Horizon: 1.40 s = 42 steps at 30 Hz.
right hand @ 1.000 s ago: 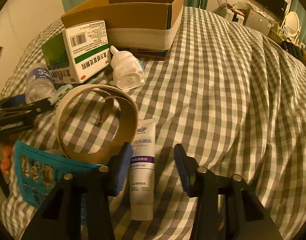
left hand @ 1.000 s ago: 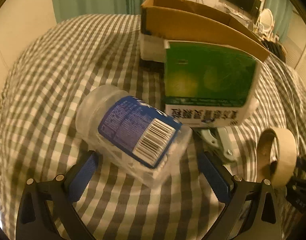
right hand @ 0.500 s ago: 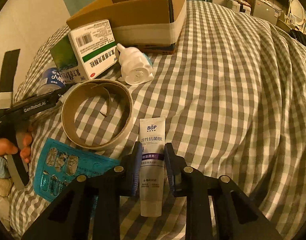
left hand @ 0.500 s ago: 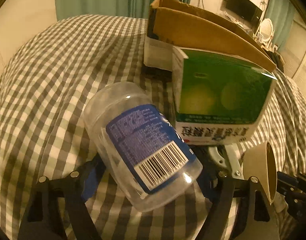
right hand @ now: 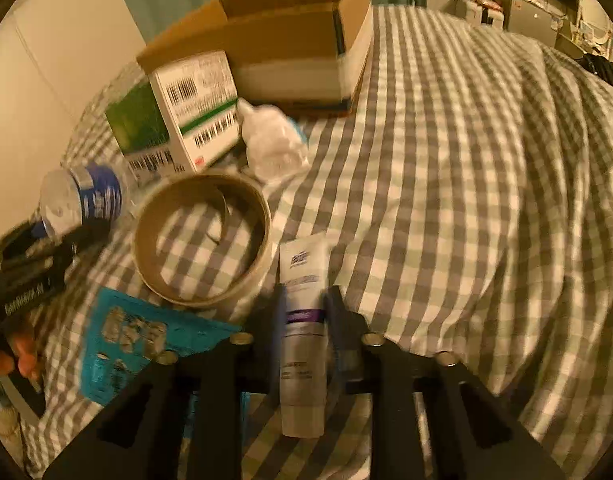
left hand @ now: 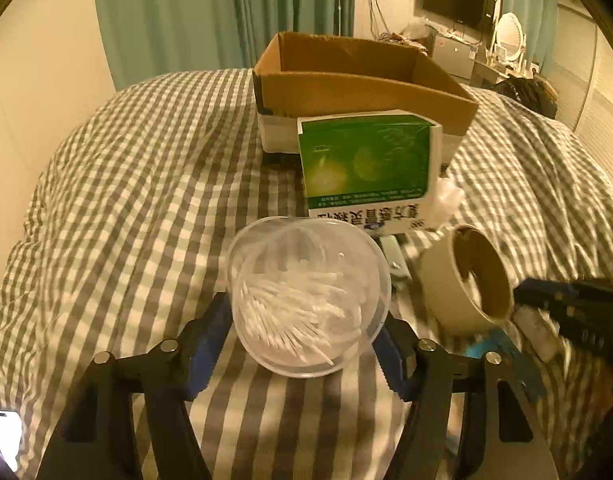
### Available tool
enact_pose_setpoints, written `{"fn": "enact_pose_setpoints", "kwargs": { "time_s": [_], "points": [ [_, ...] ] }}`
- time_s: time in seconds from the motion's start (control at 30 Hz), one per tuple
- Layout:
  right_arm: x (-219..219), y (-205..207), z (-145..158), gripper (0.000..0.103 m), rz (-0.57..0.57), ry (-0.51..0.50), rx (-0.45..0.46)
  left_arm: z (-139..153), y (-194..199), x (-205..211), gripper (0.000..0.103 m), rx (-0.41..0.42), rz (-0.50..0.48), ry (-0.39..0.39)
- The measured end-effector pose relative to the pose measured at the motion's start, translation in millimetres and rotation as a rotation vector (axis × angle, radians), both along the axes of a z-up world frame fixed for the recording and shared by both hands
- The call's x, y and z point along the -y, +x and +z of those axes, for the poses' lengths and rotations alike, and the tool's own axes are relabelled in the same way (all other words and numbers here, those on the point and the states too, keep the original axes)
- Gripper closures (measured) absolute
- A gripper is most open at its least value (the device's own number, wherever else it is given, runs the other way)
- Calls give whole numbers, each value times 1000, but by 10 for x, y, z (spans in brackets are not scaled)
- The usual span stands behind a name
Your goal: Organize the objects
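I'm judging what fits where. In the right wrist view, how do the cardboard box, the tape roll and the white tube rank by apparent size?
1. cardboard box
2. tape roll
3. white tube, though it lies nearest the camera, which enlarges it.

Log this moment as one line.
left hand-held gripper: shut on cotton swab jar | right hand-held gripper: shut on tube | cardboard box: open

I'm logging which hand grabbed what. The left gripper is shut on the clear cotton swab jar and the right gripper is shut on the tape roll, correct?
Not quite. The right gripper is shut on the white tube, not the tape roll, which lies beside it on the bedcover, as the right wrist view shows. The left gripper does hold the cotton swab jar.
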State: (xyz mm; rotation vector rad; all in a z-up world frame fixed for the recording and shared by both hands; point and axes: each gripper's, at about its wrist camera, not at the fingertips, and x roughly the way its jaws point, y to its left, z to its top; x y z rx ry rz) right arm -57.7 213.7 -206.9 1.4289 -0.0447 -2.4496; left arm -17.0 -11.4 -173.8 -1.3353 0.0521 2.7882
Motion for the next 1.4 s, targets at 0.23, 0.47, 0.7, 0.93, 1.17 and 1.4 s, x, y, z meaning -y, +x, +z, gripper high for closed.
{"fn": "enact_pose_setpoints", "kwargs": {
  "time_s": [0.23,0.47,0.7,0.93,1.17,1.4],
  "points": [
    [13,16,216,100,-2,-9,-66,205,139,-28,42,-20,-3,20],
    [-194,-79,40,51,-45,5,22,295,177,-43,42,-33,6,31],
    [-112,-113,-191,73,-20,61,79,330,189,-32,43,-39,13,40],
    [-163,-46,255,81,-29,32,-58,565,185,-28,44,-81,5,58],
    [-105,-276,1070,86,16,18,-252,961,-139,-114,46,-166,-29,81],
    [-113,-682,1518,86,33,-23,-339,1345,-619,-219,86,-246,-60,97]
  ]
}}
